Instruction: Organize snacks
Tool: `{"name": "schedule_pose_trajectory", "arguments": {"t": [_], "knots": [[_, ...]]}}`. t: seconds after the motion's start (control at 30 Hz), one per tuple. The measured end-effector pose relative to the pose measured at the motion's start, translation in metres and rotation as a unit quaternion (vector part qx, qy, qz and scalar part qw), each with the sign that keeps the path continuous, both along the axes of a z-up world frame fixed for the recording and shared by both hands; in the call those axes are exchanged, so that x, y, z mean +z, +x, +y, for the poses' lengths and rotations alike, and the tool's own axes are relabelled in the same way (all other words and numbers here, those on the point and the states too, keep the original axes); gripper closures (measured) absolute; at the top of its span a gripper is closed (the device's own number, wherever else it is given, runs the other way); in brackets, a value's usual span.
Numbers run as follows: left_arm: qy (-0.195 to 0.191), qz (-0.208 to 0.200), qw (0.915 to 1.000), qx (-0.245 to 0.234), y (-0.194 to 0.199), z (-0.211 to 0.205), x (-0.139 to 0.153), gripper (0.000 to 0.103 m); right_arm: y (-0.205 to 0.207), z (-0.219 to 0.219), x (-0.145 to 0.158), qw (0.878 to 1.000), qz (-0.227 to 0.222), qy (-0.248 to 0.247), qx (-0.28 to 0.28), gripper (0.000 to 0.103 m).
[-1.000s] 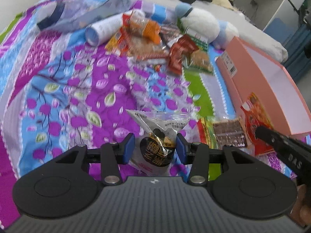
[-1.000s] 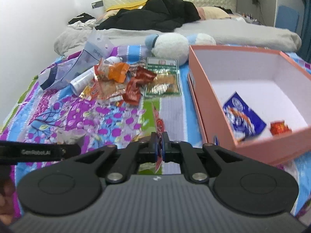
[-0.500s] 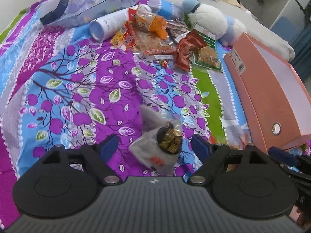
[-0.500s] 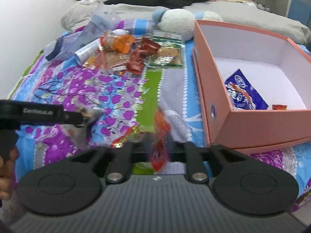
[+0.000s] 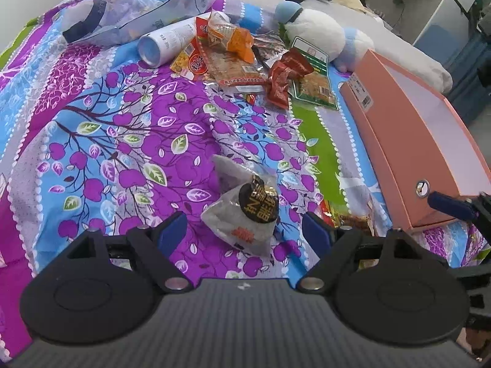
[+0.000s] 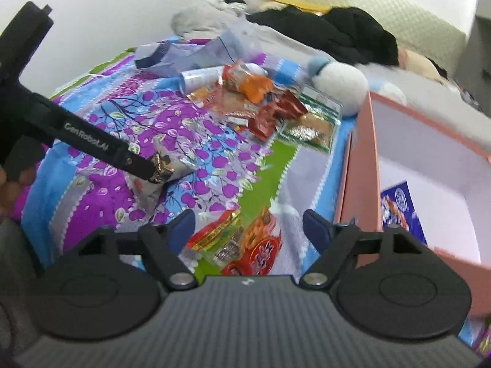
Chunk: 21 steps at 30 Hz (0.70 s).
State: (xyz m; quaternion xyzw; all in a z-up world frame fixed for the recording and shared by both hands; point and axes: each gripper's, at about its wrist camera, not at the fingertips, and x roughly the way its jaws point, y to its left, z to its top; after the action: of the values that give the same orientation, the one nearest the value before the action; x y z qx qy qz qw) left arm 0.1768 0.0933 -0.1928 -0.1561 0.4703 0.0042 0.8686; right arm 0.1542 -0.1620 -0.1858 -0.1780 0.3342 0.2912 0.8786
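Risk: both my grippers spread, nothing pinched. Left gripper [image 5: 244,234] straddles clear packet [image 5: 245,211], pads off it; right gripper [image 6: 248,225], jaws just opened, has red snack packs [image 6: 242,243] lying between. Box [image 6: 359,184] sits right of my jaws; slick wrappers could slip when regrasped.

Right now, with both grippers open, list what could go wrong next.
1. The clear snack packet and the red snack packet lie on the bedspread, outside the pink box; they may get left out.
2. Right gripper is close to the box wall and may nudge it.
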Motion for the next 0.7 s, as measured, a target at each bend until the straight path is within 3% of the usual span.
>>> {"name": "schedule_pose_trajectory", "arguments": {"t": [0.13, 0.27, 0.57, 0.7], "knots": [[-0.028, 0.006, 0.9996, 0.002, -0.005, -0.001, -0.004, 0.018, 0.012, 0.0, -0.009, 0.997, 0.025, -0.012, 0.069, 0.024], [-0.03, 0.006, 0.9995, 0.006, -0.008, -0.001, -0.006, 0.018, 0.012, 0.014, -0.024, 0.989, 0.018, -0.072, 0.126, 0.024], [0.002, 0.0, 1.0, -0.002, -0.001, -0.001, -0.006, 0.018, 0.017, 0.02, -0.046, 0.972, 0.015, -0.142, 0.185, 0.024], [0.018, -0.002, 0.9997, -0.018, 0.008, -0.006, -0.008, 0.018, 0.026, 0.027, -0.057, 0.957, 0.033, -0.191, 0.217, 0.024]]}}
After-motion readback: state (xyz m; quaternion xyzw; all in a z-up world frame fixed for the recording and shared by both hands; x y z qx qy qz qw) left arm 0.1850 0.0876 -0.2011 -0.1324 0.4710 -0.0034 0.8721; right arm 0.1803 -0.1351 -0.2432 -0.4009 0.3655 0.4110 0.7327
